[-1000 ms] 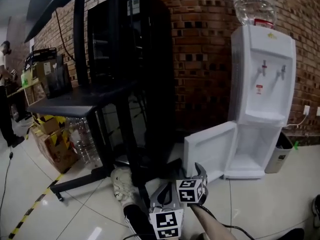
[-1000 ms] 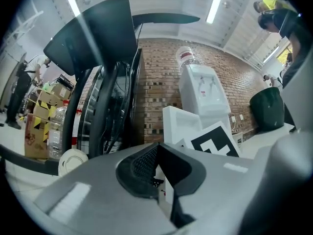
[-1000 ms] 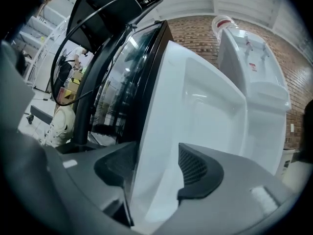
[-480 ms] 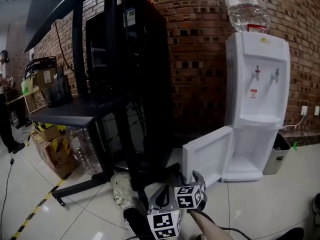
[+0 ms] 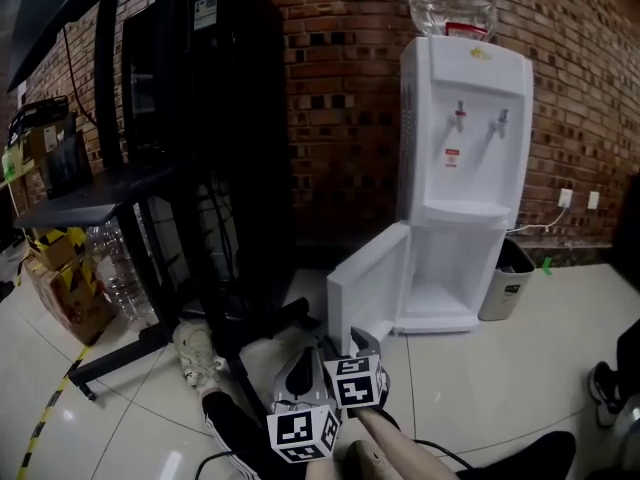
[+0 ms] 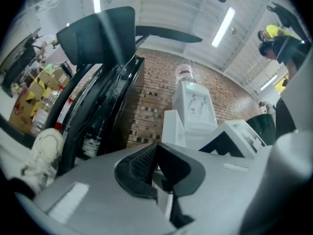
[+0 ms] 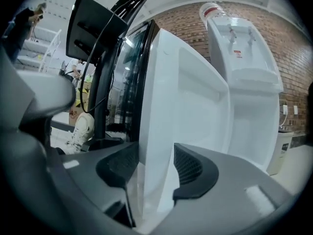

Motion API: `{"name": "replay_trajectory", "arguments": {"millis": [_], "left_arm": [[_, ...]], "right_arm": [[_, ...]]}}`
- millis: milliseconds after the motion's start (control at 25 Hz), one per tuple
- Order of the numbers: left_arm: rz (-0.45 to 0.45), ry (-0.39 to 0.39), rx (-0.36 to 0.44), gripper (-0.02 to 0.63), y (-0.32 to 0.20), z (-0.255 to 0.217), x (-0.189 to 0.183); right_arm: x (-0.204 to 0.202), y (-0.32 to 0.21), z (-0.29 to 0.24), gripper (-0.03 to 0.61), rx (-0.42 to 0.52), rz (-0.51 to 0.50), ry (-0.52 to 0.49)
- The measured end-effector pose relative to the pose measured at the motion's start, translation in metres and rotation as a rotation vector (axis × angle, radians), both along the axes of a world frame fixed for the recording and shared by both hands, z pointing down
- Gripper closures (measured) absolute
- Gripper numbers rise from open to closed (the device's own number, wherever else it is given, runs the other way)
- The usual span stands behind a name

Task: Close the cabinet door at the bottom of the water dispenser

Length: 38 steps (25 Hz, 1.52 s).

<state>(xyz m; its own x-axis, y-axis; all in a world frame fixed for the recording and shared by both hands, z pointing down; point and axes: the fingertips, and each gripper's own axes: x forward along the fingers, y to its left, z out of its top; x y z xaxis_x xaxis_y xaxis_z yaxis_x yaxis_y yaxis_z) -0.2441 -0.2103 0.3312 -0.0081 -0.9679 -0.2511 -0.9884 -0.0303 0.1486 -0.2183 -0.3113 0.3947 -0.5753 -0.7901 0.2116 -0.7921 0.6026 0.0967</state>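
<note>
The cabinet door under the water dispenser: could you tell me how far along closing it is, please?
Done: the right gripper sits at the free edge of the cabinet door. In hand: its jaws grip that edge. Left: the door stands wide open, so swinging it shut against the water dispenser remains.

Bright overhead strip lights (image 6: 222,27), fisheye warp + blur @ edges

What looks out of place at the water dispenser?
The cabinet door at the base of the water dispenser hangs wide open, swung out to the left. The right gripper grips its edge.
</note>
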Motion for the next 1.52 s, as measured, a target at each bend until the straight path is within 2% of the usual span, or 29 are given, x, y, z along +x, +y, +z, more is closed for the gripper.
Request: {"name": "replay_trajectory", "arguments": {"millis": [80, 120, 280, 440, 600, 920, 1120, 1360, 1520], "left_arm": [[0.009, 0.065, -0.016, 0.607, -0.003, 0.015, 0.005], [0.017, 0.069, -0.035, 0.607, -0.006, 0.020, 0.007], [0.043, 0.001, -0.046, 0.604, -0.016, 0.013, 0.015], [0.072, -0.061, -0.065, 0.604, -0.022, 0.014, 0.031], [0.104, -0.091, -0.098, 0.603, -0.027, 0.021, 0.045], [0.130, -0.121, -0.128, 0.603, -0.034, 0.028, 0.061], [0.174, -0.091, -0.124, 0.601, -0.040, 0.030, 0.075], [0.232, -0.144, -0.150, 0.601, -0.053, 0.035, 0.104], [0.282, -0.187, -0.169, 0.601, -0.060, 0.043, 0.128]], "right_arm": [[0.009, 0.007, 0.001, 0.359, 0.006, -0.022, -0.001], [0.014, 0.010, 0.001, 0.359, 0.013, -0.030, 0.004], [0.038, 0.020, -0.003, 0.362, 0.054, -0.034, 0.043], [0.063, 0.028, -0.004, 0.360, 0.061, -0.026, 0.014], [0.089, 0.035, -0.007, 0.367, 0.079, 0.009, 0.004], [0.164, 0.042, -0.005, 0.379, 0.064, 0.161, -0.018], [0.211, 0.035, -0.004, 0.397, 0.043, 0.263, -0.052], [0.249, 0.026, -0.007, 0.394, 0.055, 0.393, 0.003], [0.270, 0.018, -0.007, 0.394, 0.051, 0.456, 0.006]]}}
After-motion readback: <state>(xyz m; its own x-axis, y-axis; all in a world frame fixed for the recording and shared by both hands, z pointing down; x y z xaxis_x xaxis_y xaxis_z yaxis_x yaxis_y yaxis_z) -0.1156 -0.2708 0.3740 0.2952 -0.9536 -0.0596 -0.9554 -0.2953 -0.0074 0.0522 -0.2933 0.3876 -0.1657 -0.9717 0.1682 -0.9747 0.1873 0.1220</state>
